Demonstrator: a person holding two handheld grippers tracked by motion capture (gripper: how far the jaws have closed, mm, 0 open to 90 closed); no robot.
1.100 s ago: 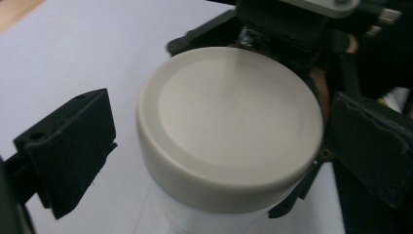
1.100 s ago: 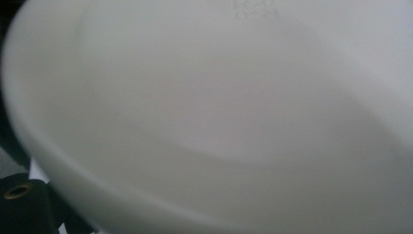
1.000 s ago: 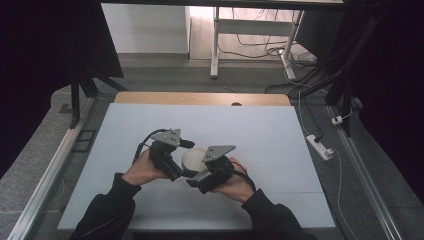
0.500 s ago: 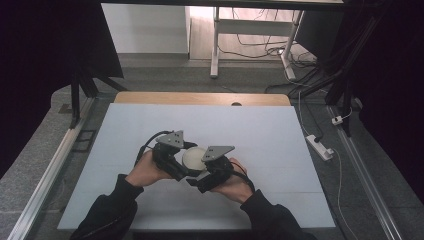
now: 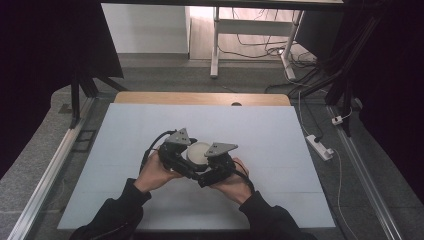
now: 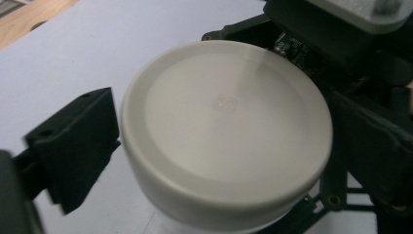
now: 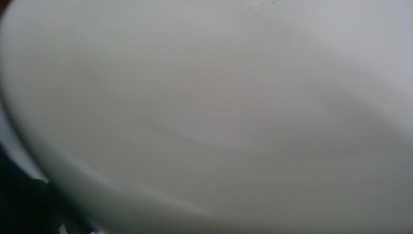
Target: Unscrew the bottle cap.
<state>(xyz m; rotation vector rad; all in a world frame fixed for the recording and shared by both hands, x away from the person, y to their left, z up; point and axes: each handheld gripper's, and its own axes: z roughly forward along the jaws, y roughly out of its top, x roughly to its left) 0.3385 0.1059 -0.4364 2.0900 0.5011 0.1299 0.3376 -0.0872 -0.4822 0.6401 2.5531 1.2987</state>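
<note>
You sit at a pale blue-white surface [image 5: 280, 150] whose far edge shows a strip of bare wood with a small dark hole in it. Your two hands meet near the middle of the near half, each holding a black claw tool topped by a grey three-cornered plate. Between them is a round white lidded container [image 5: 199, 151], low and wide, with a smooth flat top bearing a faint embossed mark at its centre.

Your left claw [image 5: 186, 159] stands open beside the container: in the left gripper view one black jaw sits just at the container's left side, and I cannot tell whether it touches. Your right claw [image 5: 206, 167] presses in from the other side; its view is blurred white plastic, so I cannot tell whether it is open or closed.

Around the surface, metal rails run along both sides over grey floor. A white power strip [image 5: 320, 146] lies on the floor to the right. Beyond stand a white frame's legs, loose cables and black curtains.
</note>
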